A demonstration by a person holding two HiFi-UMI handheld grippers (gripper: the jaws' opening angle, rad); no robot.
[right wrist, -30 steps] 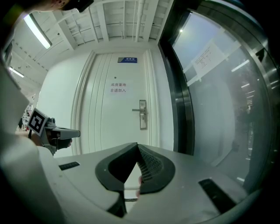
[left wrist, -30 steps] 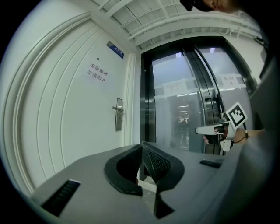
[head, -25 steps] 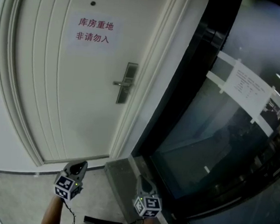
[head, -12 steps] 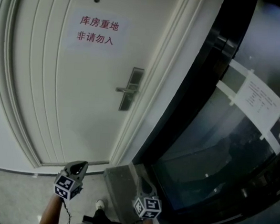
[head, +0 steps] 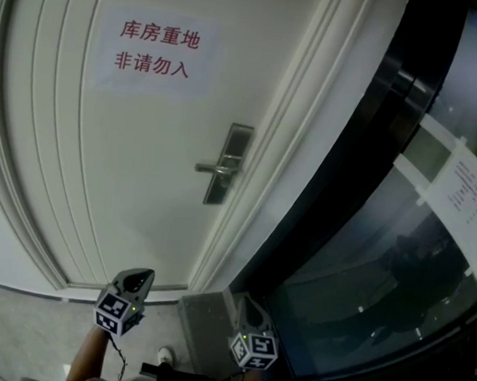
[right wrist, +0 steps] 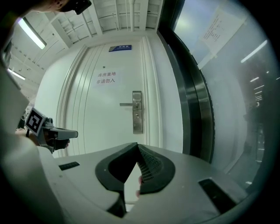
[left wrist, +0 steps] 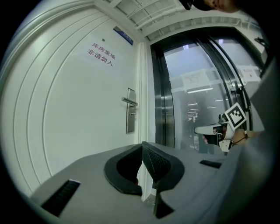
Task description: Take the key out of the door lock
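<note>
A white door (head: 101,176) carries a metal lock plate (head: 228,162) with a lever handle (head: 211,169). The plate (right wrist: 137,112) also shows in the right gripper view and, at an angle, as the plate (left wrist: 130,116) in the left gripper view. A small dark spot sits below the handle; the key is too small to make out. Both grippers are held low and well short of the door, pointing at it. My left gripper (head: 139,275) (left wrist: 142,145) is shut with nothing in it. My right gripper (head: 244,302) (right wrist: 137,145) is shut and empty too.
A paper sign with red characters (head: 155,49) hangs on the door. Right of the door frame runs a black-framed glass wall (head: 364,259) with a taped notice (head: 470,194). A grey block (head: 205,322) stands on the floor at the frame's foot, beside a shoe (head: 164,355).
The door and lock plate have grown larger in the head view as both grippers moved towards the door. Both grippers stay shut.
</note>
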